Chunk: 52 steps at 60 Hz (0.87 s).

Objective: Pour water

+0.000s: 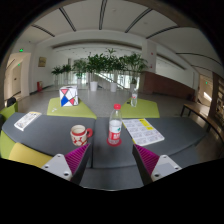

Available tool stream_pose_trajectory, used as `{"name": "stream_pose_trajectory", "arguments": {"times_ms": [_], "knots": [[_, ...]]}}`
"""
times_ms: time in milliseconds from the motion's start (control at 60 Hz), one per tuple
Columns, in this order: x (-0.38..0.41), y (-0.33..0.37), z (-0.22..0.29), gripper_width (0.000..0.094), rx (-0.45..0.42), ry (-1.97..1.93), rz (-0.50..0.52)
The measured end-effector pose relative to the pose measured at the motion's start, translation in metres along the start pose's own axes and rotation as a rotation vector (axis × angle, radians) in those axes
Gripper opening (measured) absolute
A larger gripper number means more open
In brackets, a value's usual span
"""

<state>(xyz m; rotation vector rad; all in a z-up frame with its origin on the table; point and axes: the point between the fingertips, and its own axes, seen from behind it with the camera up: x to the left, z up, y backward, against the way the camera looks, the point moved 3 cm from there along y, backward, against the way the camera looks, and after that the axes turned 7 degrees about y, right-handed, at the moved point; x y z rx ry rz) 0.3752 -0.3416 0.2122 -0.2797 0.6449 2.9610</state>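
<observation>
A small clear water bottle (115, 127) with a red cap and red label stands upright on the grey table (110, 160), ahead of my fingers and slightly right of centre. A white cup (79, 134) with a red pattern stands just left of it. My gripper (112, 162) is open and empty, its magenta pads (75, 162) spread wide on either side. Both bottle and cup are beyond the fingertips, not between them.
A colourful cube (67, 97) and a tall clear bottle (134, 93) stand further back on the table. Yellow-green mats (141, 106) and printed sheets (142, 130) lie to the right and left. Potted plants (100, 66) line the far side of the hall.
</observation>
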Motion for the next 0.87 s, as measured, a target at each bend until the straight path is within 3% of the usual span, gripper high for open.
{"name": "stream_pose_trajectory", "arguments": {"times_ms": [333,867], "knots": [[0.004,0.156,-0.020,0.0856,-0.005,-0.016,-0.052],[0.011,0.225,-0.030,0.0857,-0.037,-0.018,-0.050]]}}
